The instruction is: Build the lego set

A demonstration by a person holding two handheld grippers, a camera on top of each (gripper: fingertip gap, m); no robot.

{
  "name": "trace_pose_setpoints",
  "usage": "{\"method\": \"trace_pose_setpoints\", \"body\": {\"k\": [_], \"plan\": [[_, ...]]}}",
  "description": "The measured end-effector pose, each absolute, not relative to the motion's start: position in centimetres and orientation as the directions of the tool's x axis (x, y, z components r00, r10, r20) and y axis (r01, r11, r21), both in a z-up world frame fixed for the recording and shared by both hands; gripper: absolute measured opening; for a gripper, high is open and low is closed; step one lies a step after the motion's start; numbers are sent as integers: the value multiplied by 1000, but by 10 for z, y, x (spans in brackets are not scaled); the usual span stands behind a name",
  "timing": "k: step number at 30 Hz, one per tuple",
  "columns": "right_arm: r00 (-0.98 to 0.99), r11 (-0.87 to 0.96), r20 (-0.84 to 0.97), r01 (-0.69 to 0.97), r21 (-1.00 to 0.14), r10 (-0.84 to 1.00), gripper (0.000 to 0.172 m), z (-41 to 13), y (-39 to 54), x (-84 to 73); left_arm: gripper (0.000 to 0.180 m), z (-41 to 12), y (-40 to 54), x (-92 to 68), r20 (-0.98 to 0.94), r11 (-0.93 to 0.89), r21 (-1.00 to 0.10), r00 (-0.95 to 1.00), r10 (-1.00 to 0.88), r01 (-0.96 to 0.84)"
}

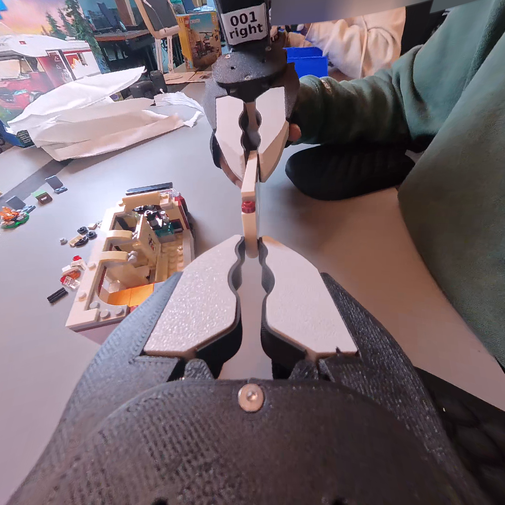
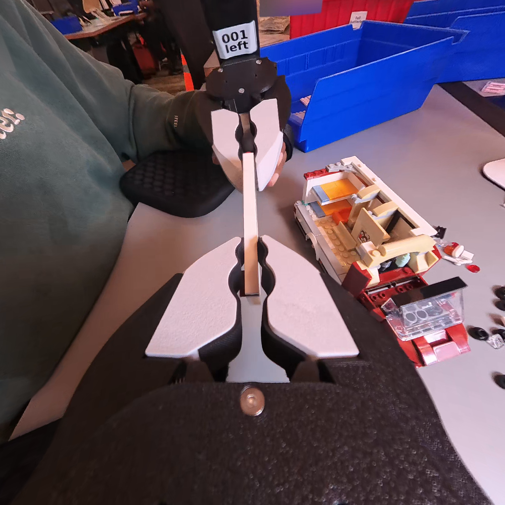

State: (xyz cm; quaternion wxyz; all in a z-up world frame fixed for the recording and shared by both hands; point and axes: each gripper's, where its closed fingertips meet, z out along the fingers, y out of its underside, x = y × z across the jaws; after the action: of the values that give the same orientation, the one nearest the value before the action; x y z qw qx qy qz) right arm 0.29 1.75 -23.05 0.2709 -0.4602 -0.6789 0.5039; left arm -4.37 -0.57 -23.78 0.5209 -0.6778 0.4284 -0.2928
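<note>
A long white brick panel [image 1: 249,224] with a dark red round stud [image 1: 248,206] on its side is held in the air between both grippers. My left gripper [image 1: 250,244] is shut on its near end, pads pressed on both faces. My right gripper [image 2: 250,244] is shut on the other end of the same panel [image 2: 250,213]. Each gripper shows in the other's view, facing it: the right one [image 1: 251,166], the left one [image 2: 249,164]. A partly built white, tan and dark red brick camper van [image 2: 369,246] stands on the grey table [image 2: 410,153], also in the left wrist view [image 1: 131,262].
Loose small brick parts lie beside the van [image 1: 72,273] [image 2: 461,252]. Crumpled white paper bags [image 1: 95,117] and printed boxes [image 1: 199,41] stand behind. Blue bins [image 2: 369,82] line the table's far side. A person's green sleeve [image 1: 382,103] and a black mesh pad [image 2: 175,185] are close. Tip to tip, the grippers are about 6 cm apart.
</note>
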Motion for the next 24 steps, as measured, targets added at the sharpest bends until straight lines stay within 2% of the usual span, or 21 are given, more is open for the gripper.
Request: {"method": "trace_pose_setpoints", "body": {"k": [10, 18, 24], "plan": [[-366, 162, 18, 367, -916, 931, 10, -237, 25, -12, 8, -242, -2, -52, -7, -120, -965, 484, -875, -231], [-458, 419, 203, 438, -796, 865, 13, -238, 22, -40, 8, -238, 1, -65, -8, -111, -974, 521, -854, -196], [-574, 533, 212, 476, -699, 791, 13, -225, 23, -57, 8, -230, 2, -79, -7, -101, -982, 559, -829, -162]]}}
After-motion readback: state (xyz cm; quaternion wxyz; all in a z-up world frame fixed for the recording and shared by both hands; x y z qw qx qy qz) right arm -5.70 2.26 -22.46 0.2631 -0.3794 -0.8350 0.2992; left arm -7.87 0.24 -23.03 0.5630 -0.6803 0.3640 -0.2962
